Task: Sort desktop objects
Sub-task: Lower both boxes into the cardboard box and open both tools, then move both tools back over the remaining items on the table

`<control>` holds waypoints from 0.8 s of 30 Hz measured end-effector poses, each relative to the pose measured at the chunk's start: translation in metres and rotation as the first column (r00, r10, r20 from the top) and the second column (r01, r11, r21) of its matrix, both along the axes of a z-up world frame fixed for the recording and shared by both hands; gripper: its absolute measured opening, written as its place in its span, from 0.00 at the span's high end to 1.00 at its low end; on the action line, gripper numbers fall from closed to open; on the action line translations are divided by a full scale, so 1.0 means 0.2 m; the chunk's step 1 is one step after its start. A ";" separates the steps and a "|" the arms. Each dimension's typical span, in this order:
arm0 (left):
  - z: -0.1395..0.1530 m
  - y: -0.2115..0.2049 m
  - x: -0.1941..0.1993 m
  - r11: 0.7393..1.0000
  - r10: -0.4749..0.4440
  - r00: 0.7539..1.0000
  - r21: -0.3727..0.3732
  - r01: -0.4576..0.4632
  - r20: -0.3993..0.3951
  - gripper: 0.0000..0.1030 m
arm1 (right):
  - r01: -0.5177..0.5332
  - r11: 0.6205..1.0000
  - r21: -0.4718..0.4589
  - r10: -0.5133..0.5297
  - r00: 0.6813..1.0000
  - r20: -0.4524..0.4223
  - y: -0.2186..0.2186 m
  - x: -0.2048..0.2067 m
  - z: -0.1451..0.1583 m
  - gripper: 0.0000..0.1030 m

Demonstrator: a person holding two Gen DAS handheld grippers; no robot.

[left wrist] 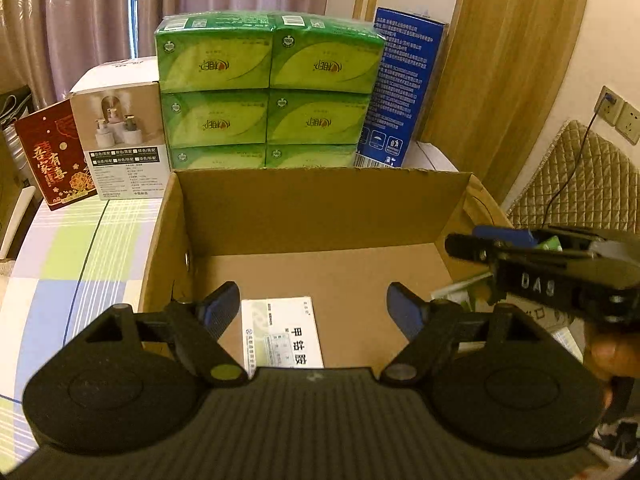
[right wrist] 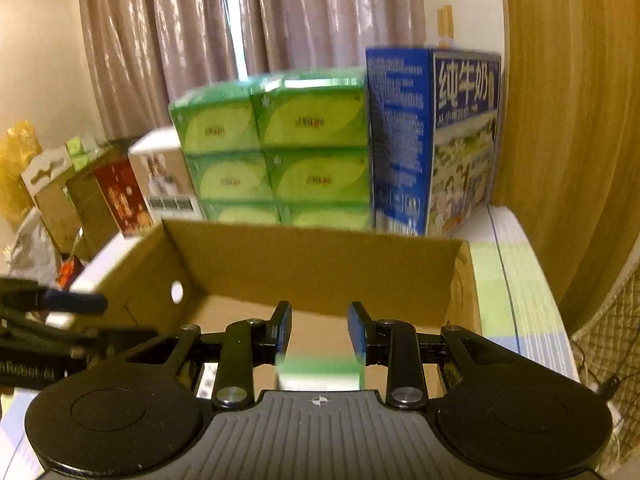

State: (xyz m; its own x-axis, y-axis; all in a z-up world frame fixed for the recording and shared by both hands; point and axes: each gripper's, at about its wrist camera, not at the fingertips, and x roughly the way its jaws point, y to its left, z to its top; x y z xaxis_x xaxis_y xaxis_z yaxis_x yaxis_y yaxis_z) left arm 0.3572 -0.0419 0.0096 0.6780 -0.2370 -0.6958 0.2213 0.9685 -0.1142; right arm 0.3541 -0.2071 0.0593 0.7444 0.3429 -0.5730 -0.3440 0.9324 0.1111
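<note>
An open cardboard box (left wrist: 320, 200) stands on the table in front of both grippers. A white medicine box (left wrist: 280, 332) lies flat on its floor. Above it my left gripper (left wrist: 314, 306) hangs open, with nothing between its blue pads. My right gripper (right wrist: 320, 328) reaches over the box from the right. A small green-and-white box (right wrist: 320, 376) shows blurred, low between its jaws, and the pads do not seem to press on it. More green-and-white packets (left wrist: 460, 288) lie in the box's right corner.
Behind the box stand a stack of green tissue packs (left wrist: 268, 92), a tall blue milk carton (left wrist: 404, 88), a white product box (left wrist: 124, 140) and a red gift box (left wrist: 52, 160). A checked tablecloth (left wrist: 72, 256) covers the table. A quilted chair (left wrist: 580, 176) is at the right.
</note>
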 end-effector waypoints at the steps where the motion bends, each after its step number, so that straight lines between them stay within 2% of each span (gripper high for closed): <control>1: 0.00 0.00 -0.01 1.000 -0.001 1.000 -0.002 0.001 0.000 0.25 | 0.004 1.000 0.005 -0.004 1.000 0.006 0.00 0.00 0.01 0.40; 2: 0.00 0.01 -0.03 1.000 -0.003 1.000 -0.001 0.003 0.000 0.25 | 0.013 1.000 0.014 -0.013 1.000 0.016 -0.01 -0.01 0.03 0.30; 12: 0.04 0.06 -0.19 1.000 0.002 1.000 -0.006 -0.002 -0.011 0.25 | 0.032 0.999 -0.012 -0.032 0.998 0.047 -0.09 -0.17 0.16 0.29; 18: 0.11 0.11 -0.38 1.000 0.022 1.000 -0.021 -0.022 -0.006 0.25 | 0.041 0.999 0.002 -0.041 0.998 0.045 -0.13 -0.39 0.24 0.25; 24: 0.18 0.19 -0.62 0.998 0.058 0.998 -0.034 -0.058 -0.009 0.25 | 0.047 0.998 0.036 -0.048 0.998 0.033 -0.15 -0.69 0.29 0.20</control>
State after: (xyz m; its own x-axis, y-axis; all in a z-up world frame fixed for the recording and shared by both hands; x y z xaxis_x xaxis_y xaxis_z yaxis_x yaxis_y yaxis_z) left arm 0.2340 -0.0030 0.0453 0.6858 -0.2212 -0.6933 0.1641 0.9752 -0.1488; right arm 0.2161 -0.2379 0.1179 0.7792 0.3266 -0.5350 -0.3040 0.9433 0.1332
